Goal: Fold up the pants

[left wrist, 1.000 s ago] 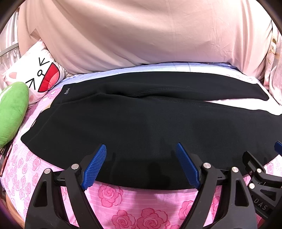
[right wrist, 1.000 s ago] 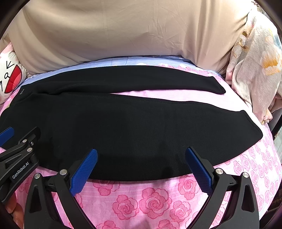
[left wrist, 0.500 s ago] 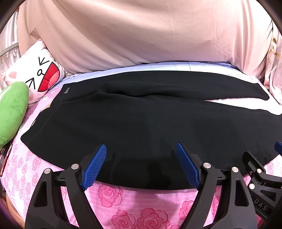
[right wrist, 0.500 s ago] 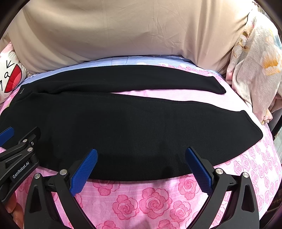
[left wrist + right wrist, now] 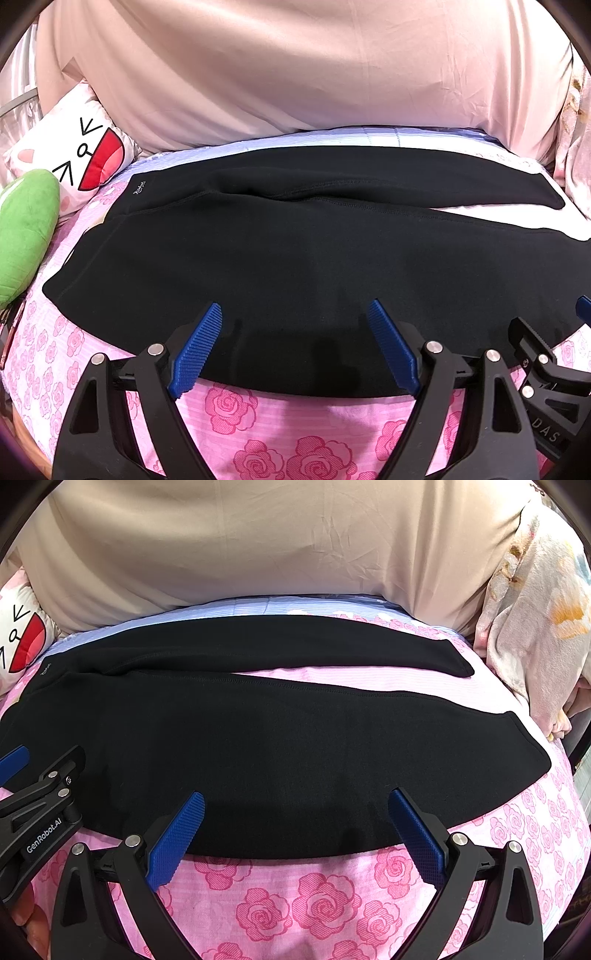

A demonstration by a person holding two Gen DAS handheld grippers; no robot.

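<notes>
Black pants [image 5: 295, 251] lie spread flat across the pink rose bedsheet [image 5: 280, 435], waistband at the left, both legs running right; they also show in the right wrist view [image 5: 288, 746]. My left gripper [image 5: 295, 314] is open and empty, hovering over the near edge of the near leg by the hip. My right gripper [image 5: 295, 801] is open and empty over the near edge further along the same leg. Each gripper shows at the edge of the other's view: the right one [image 5: 546, 365] and the left one [image 5: 40, 812].
A beige cover [image 5: 295, 74] rises behind the pants. A white cartoon-face pillow [image 5: 70, 155] and a green plush [image 5: 26, 225] lie at the left. A floral blanket [image 5: 535, 627] is bunched at the right. The bed's near edge curves down at both sides.
Both grippers have crept slightly forward and lower toward the near edge of the pants. Jaws stay open; the pants have not moved.
</notes>
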